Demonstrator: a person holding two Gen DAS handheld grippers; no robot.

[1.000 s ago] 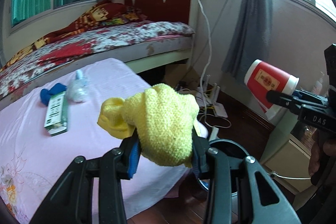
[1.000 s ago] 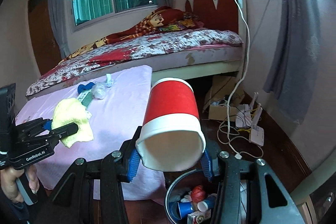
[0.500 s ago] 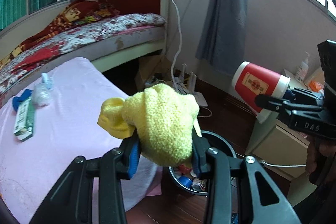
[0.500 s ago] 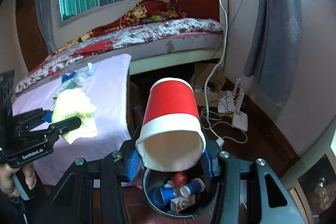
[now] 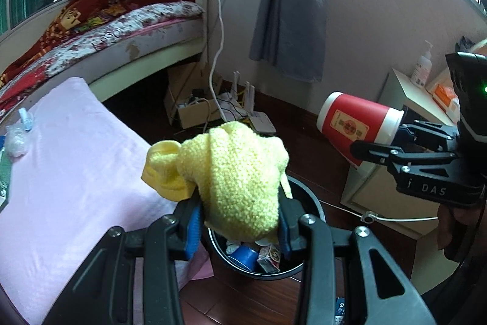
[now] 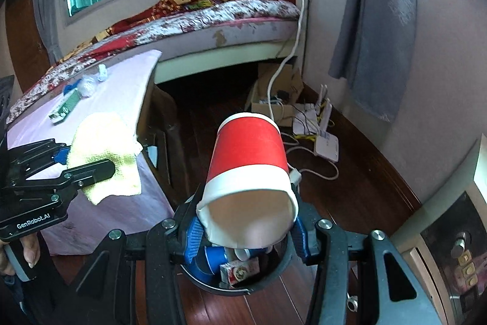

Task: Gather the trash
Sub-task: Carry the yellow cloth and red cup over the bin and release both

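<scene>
Left gripper [image 5: 240, 229]: jaws clamped on a crumpled yellow knit cloth [image 5: 234, 175], bottom centre of the left wrist view. Cloth bulges up and out past the blue pads [image 5: 194, 229], a fold spilling to the left. In the right wrist view the same gripper [image 6: 91, 169] sits at mid-left, cloth [image 6: 105, 148] pinched in it and hanging over the edge of the pink-covered worktop [image 6: 121, 93].

Right gripper [image 6: 246, 235]: jaws clamped on a red paper cup [image 6: 249, 166] near its white rim, open mouth facing the camera, base pointing away, bottom centre of frame. In the left wrist view it [image 5: 359, 148] comes in from the right edge, cup [image 5: 356, 124] lying roughly sideways with its base to the left.

Black trash bin [image 5: 316, 203] on the dark wood floor [image 5: 237, 303], directly below the cloth, just off the worktop's [image 5: 76, 166] corner. Right wrist view: bin [image 6: 213, 287] sits under the cup; blue cups [image 6: 213, 259] and a small printed carton [image 6: 240, 271] inside.

Left on the worktop, far side: green box [image 6: 64, 108], clear crumpled plastic [image 6: 86, 87], a blue scrap [image 6: 68, 88].

Background: bed [image 6: 213, 17] with floral sheet, upper centre; grey curtain [image 5: 292, 2]; cardboard box [image 5: 191, 105] and white router [image 6: 327, 146] with cables on the floor by the wall. Person's hand [image 6: 27, 252] on the left grip handle, lower left edge.
</scene>
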